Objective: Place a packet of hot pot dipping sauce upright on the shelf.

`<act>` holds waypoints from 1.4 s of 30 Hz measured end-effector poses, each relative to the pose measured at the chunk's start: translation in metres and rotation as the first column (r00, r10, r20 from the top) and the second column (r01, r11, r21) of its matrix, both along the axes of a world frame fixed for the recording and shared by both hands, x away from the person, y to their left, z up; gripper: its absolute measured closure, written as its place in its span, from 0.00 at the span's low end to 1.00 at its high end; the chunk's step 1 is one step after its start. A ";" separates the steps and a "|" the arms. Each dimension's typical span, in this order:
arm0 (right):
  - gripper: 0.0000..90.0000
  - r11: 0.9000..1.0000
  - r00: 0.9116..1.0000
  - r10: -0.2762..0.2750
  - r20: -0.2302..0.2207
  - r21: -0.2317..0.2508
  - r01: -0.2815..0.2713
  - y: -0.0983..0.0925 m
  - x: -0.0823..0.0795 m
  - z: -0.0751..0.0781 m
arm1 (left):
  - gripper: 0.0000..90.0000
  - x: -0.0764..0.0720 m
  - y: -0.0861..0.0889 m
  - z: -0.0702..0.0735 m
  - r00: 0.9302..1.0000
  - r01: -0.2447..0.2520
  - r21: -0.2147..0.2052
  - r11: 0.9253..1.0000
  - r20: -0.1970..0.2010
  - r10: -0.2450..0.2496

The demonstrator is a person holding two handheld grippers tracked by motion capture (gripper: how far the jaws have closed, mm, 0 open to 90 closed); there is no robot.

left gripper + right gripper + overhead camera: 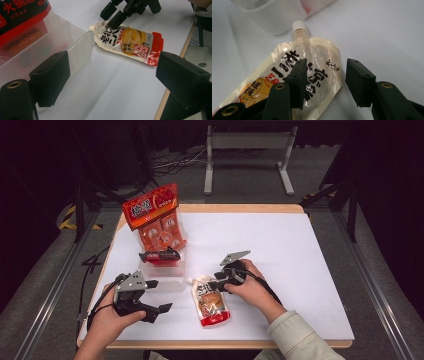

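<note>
Lying flat on the white surface [280,250], the cream-and-red spouted plastic sauce pouch [210,302] has its long axis running roughly front-to-back, white screw cap toward the clear plastic bin [165,275], red bottom edge toward the person. Right gripper [325,82] sits over the pouch's spout end w/ jaws part-open astride one corner, not pinching it. Left gripper [157,295] rests wide open beside the bin, nothing in it.

Left gripper [161,296] low, jaws wide apart; right gripper [212,284] angled downward, jaws half-closed, not gripping.
</note>
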State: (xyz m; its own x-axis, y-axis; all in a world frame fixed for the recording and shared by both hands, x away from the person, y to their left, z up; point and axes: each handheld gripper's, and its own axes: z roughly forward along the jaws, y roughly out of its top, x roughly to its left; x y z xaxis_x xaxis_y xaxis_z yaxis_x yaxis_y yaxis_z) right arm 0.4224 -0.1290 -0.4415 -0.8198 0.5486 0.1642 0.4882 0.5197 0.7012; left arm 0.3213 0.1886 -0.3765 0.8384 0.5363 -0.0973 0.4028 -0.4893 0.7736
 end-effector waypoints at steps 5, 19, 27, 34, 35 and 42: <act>0.64 1.000 1.000 0.004 0.002 -0.010 -0.004 0.002 -0.002 -0.001 | 0.15 0.000 -0.001 -0.001 1.000 0.003 0.003 1.000 -0.003 -0.003; 0.95 0.998 1.000 -0.027 0.005 -0.048 0.027 0.005 -0.008 0.000 | 0.14 0.001 -0.004 -0.002 1.000 0.013 0.007 1.000 -0.003 -0.013; 0.99 0.999 1.000 -0.020 0.022 -0.034 0.021 0.004 -0.011 0.004 | 0.14 0.001 -0.003 -0.003 1.000 0.011 0.005 1.000 -0.009 -0.011; 0.99 1.000 1.000 -0.022 0.006 0.013 0.022 -0.007 -0.014 0.019 | 0.14 0.002 -0.003 -0.004 1.000 0.014 0.006 1.000 -0.013 -0.013; 1.00 0.999 1.000 -0.024 0.006 0.024 0.024 -0.009 -0.014 0.021 | 0.14 0.002 -0.003 -0.004 1.000 0.012 0.005 1.000 -0.012 -0.012; 1.00 0.994 0.999 -0.040 0.008 0.102 0.039 -0.022 -0.021 0.037 | 0.14 0.001 -0.004 -0.003 1.000 0.023 0.003 1.000 -0.009 -0.023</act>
